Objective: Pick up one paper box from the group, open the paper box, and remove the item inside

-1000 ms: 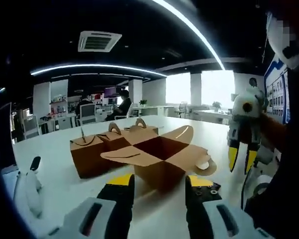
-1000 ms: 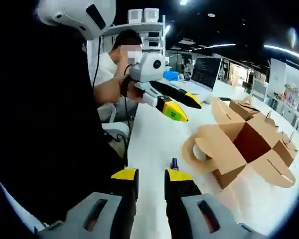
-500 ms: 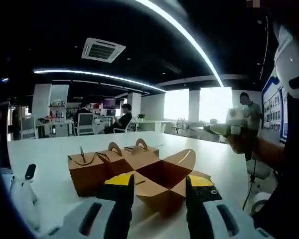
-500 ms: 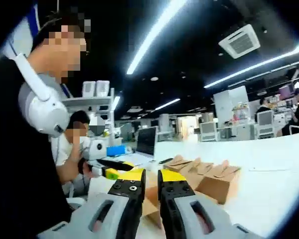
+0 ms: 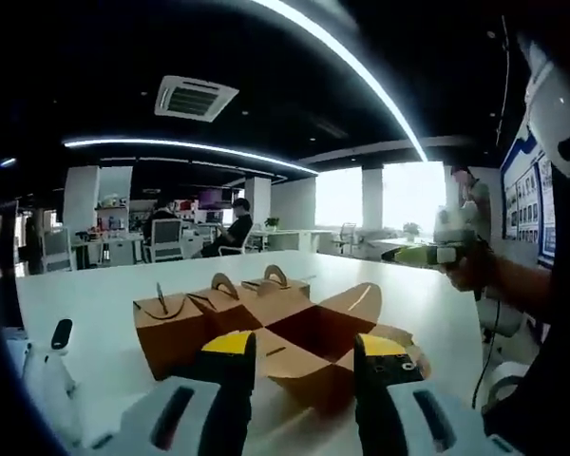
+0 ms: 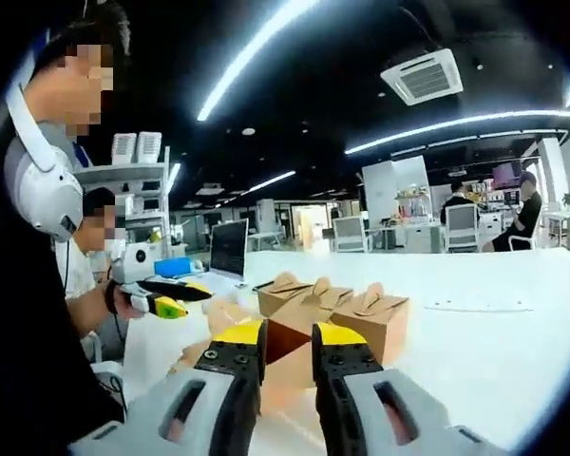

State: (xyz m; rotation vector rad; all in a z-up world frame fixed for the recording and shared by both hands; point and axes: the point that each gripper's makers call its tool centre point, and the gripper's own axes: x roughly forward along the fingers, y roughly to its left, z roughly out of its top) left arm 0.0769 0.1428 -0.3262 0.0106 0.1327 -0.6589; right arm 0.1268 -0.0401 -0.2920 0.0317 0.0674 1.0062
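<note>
Opened paper box [image 5: 309,334], flaps splayed, on white desk [image 5: 104,294] touching the closed boxes [image 5: 218,304]; since a second ago left gripper [image 5: 302,356] has levelled behind it, part-open, empty; right gripper [image 6: 287,344] lifted away, narrow, empty: item seemingly not yet removed.

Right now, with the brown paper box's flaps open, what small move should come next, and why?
Probably lower the left gripper into the open brown paper box. Its flaps are spread wide on the white table, the jaws stand apart just before it, and neither gripper holds anything yet.
</note>
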